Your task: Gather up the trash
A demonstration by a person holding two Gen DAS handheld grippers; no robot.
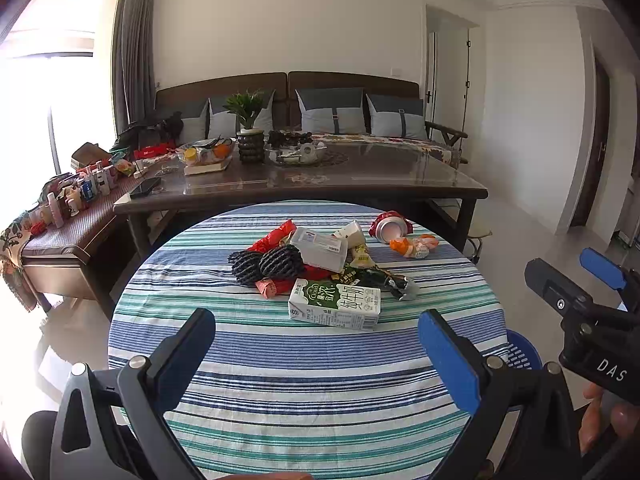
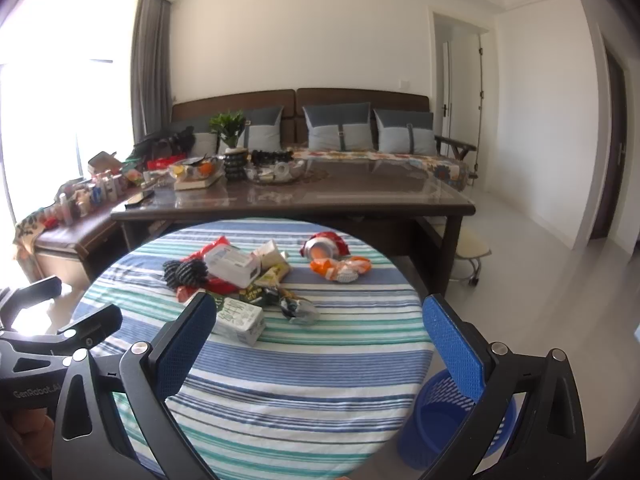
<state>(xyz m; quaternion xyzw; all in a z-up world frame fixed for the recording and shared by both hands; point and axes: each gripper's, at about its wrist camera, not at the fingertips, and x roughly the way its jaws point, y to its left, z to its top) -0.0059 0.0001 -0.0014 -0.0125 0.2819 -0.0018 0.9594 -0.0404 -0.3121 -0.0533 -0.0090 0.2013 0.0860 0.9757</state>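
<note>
Two claws hover over the near edge of the round worktop with the blue, green and white striped cloth [image 1: 320, 392], each with its blue-padded fingers spread wide and holding nothing: the left claw [image 1: 316, 344] and the right claw [image 2: 316, 340]. Only the right wrist view shows the inside of the blue perforated plastic bin [image 2: 436, 420] on the floor beside the worktop; the left view catches just its rim. Farther in lies the trash, bunched near the middle: one white-and-green milk carton [image 1: 336, 304] on its side, one crumpled dark foil wrapper [image 1: 394, 282], two black mesh sleeves [image 1: 266, 264], one clear plastic box [image 1: 322, 248] and red wrappers [image 1: 272, 240] beneath. Apart toward the far edge lie one crushed red can [image 1: 390, 228] and one orange-and-white wrapper [image 1: 414, 246]. Beyond stands a dark wooden table [image 1: 400, 184].
</note>
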